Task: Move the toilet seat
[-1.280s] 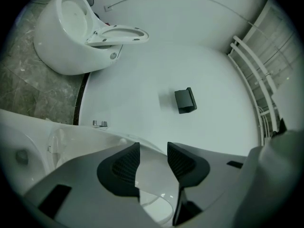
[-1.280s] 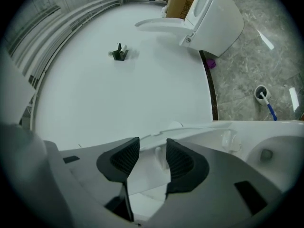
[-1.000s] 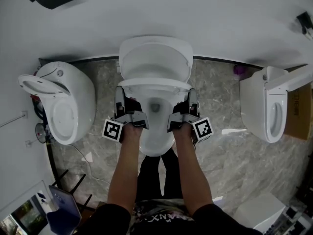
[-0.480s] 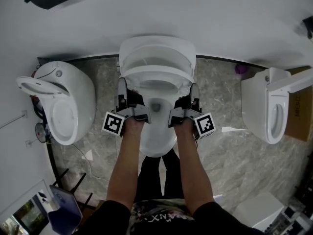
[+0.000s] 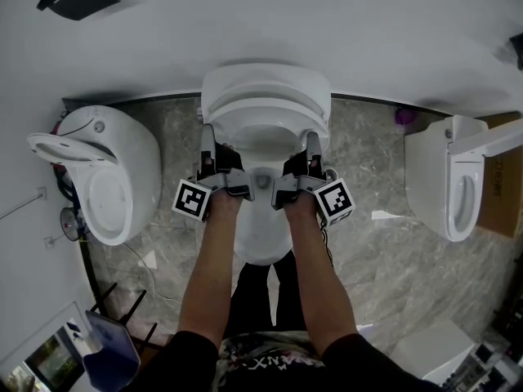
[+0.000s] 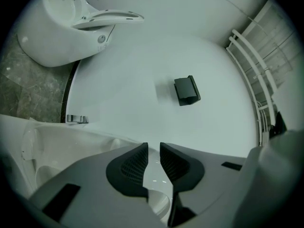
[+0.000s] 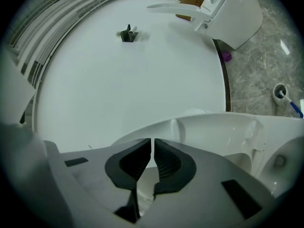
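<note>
The white toilet seat [image 5: 265, 114] stands raised, close against the lid [image 5: 265, 76], over the open bowl [image 5: 261, 227]. My left gripper [image 5: 209, 137] is at the seat's left lower edge and my right gripper [image 5: 313, 141] at its right lower edge. In the left gripper view the jaws [image 6: 153, 148] are closing, with a narrow gap left. Glossy white porcelain shows through the gap, and I see no pad pressing on it. The seat's curve [image 6: 42, 141] lies to the left. In the right gripper view the pads [image 7: 152, 146] almost meet with nothing between them, and the seat [image 7: 209, 127] arcs just behind.
A second toilet [image 5: 114, 178] with its seat up stands at the left, and a third [image 5: 449, 178] at the right beside a cardboard box [image 5: 500, 186]. A toilet brush [image 7: 280, 94] sits on the marble floor. A black fitting [image 6: 186, 90] hangs on the wall.
The seat has swung up from half raised to nearly against the lid. Both grippers have moved up and slightly inward with it.
</note>
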Demonstrator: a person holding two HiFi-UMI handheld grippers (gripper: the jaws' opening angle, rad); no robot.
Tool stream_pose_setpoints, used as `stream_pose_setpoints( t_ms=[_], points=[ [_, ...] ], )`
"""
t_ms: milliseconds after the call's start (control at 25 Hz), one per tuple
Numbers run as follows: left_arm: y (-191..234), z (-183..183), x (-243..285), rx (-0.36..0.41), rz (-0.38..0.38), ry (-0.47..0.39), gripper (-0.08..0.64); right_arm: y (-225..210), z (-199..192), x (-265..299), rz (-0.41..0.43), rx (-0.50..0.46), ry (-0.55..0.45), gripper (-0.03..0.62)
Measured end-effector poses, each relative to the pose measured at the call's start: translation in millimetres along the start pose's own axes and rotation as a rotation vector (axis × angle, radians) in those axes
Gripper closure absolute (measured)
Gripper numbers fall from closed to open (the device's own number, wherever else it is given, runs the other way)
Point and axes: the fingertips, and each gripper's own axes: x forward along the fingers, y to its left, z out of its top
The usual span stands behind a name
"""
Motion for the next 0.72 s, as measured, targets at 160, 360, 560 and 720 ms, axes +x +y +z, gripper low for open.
stream_pose_setpoints(
  t_ms=[160,360,560,720],
  points=[
    [5,0,11,0.012,0.007,0.02,0.48,0,-2,11,-0.017,-0.009,0.005,0.575],
    [8,-3,17,0.017,0.015,0.032,0.489,4,2,22,-0.016,-0.022,0.003,0.583],
    [9,-5,21,0.016,0.017,0.038,0.489,7,3,29,-0.022,-0.028,0.004,0.586],
    [11,-6,22,0.024,0.016,0.038,0.497,5,5,31,-0.028,-0.026,0.003,0.588]
  ],
)
